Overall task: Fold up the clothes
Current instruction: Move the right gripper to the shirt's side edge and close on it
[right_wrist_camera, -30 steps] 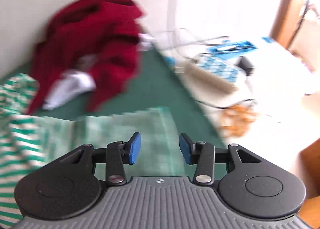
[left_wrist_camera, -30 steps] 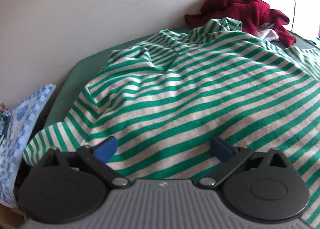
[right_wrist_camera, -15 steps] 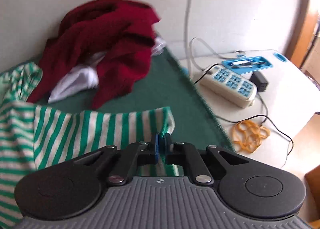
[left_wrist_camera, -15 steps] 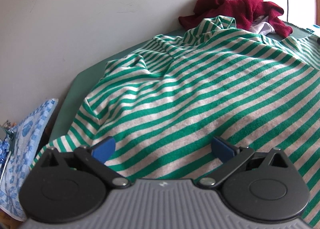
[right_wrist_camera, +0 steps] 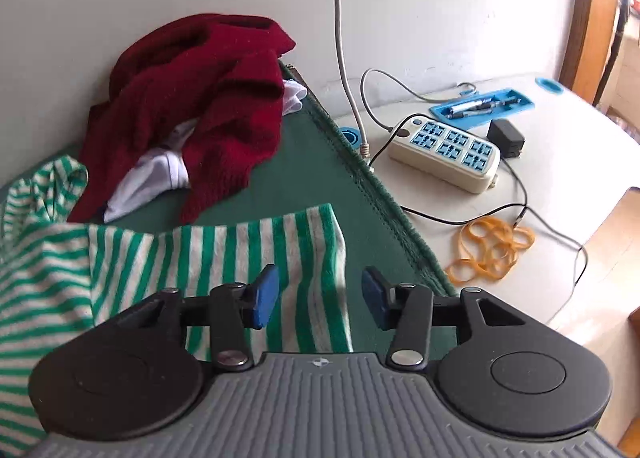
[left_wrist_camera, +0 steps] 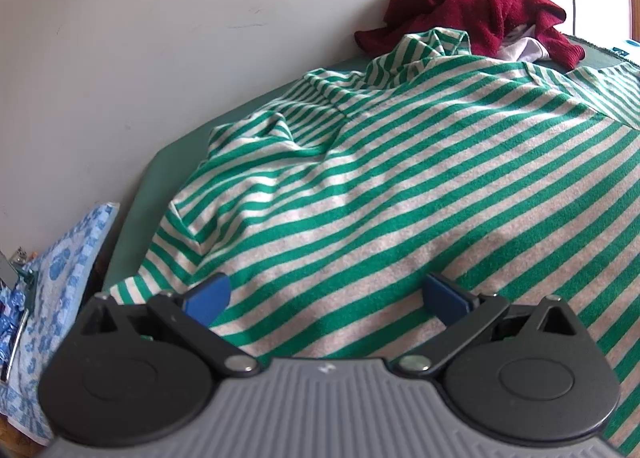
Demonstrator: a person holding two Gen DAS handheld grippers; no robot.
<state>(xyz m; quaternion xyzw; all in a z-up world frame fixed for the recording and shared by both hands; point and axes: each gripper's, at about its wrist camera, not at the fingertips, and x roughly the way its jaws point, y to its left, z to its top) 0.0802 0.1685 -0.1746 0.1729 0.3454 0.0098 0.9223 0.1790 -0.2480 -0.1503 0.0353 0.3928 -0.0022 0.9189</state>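
Left wrist view: we see the left gripper with its blue pads spread wide, holding nothing, low over the green-and-white striped knit shirt. The shirt lies spread across the dark green table mat, rumpled toward the far left. A crumpled dark red knit garment sits at the far right against the white wall; a blue patterned towel hangs at near left. Right wrist view: we see the right gripper parted moderately and empty, above the striped sleeve end, near the mat's right edge. Farther right lie a cream power strip and orange rubber bands.
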